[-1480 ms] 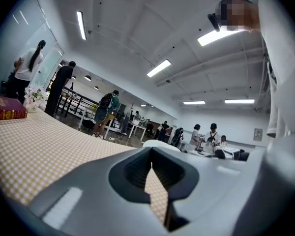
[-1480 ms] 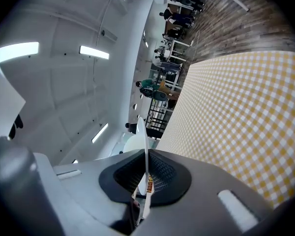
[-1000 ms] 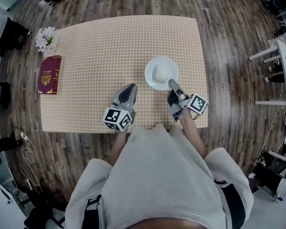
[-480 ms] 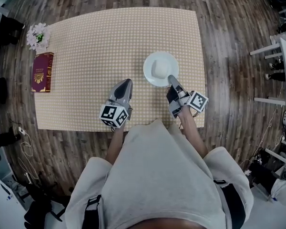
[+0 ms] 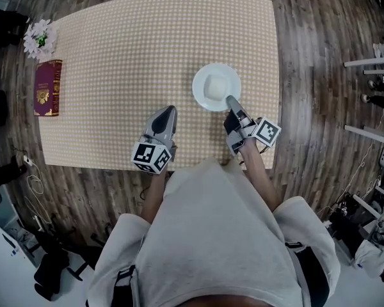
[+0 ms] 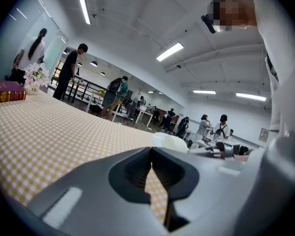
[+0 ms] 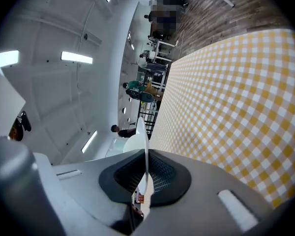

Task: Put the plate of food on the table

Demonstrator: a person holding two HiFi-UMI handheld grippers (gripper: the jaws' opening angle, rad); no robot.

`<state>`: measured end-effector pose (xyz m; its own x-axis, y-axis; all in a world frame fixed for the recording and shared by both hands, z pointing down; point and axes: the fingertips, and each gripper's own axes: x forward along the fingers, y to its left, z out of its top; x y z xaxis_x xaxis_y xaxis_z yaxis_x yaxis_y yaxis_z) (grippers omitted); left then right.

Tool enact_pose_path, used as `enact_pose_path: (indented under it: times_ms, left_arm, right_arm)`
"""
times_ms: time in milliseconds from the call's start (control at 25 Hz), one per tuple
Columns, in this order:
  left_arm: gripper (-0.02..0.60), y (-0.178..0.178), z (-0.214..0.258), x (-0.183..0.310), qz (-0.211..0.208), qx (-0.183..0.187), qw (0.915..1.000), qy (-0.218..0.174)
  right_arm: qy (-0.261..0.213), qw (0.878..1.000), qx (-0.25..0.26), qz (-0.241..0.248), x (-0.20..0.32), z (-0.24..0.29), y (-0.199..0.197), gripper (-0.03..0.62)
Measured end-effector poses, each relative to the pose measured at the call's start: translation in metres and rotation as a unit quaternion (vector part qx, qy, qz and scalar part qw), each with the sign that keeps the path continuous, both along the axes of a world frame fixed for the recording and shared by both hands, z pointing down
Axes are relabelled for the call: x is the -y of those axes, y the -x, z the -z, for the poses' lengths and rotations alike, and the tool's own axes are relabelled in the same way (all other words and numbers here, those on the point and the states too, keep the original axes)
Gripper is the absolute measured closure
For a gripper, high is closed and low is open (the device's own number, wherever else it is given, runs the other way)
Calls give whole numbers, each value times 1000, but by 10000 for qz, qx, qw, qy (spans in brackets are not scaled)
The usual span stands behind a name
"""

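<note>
Nearest, low over the checked table [image 5: 134,56]: left gripper [image 5: 168,110], jaws together on nothing, at 7 o'clock of the plate [image 5: 199,85]. Best left idle, clear of the rim.

Next, at the plate's 5 o'clock edge: right gripper [image 5: 230,99], clamped tight on the thin white rim, seen edge-on between the pads. Plate with white food [image 5: 216,88] at 4 o'clock of table centre; contact with the cloth not readable.

Lower level, no tilt toward 11 o'clock, so nothing slides. Set flat first, then release and back out toward 5 o'clock.

Far off at 10 o'clock: book [image 5: 47,87] and flowers [image 5: 40,36], no hazard.
</note>
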<state>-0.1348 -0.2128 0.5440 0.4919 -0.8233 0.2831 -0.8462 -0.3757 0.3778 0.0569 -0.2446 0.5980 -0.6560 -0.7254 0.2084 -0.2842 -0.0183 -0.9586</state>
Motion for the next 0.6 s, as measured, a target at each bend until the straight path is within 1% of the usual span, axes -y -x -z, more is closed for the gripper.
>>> enact_pose_path:
  times_ms: [120, 320, 600]
  left_arm:
    - [572, -4, -16, 0, -31, -43, 9998, 175]
    - [574, -7, -42, -8, -22, -88, 9989, 467]
    - [574, -7, -54, -10, 39, -132, 9981, 602]
  right_arm:
    - [191, 9998, 3, -22, 3, -17, 0, 583]
    - [339, 9994, 5, -3, 3, -37, -2, 583]
    - [528, 9985, -124, 48, 11, -59, -2, 583]
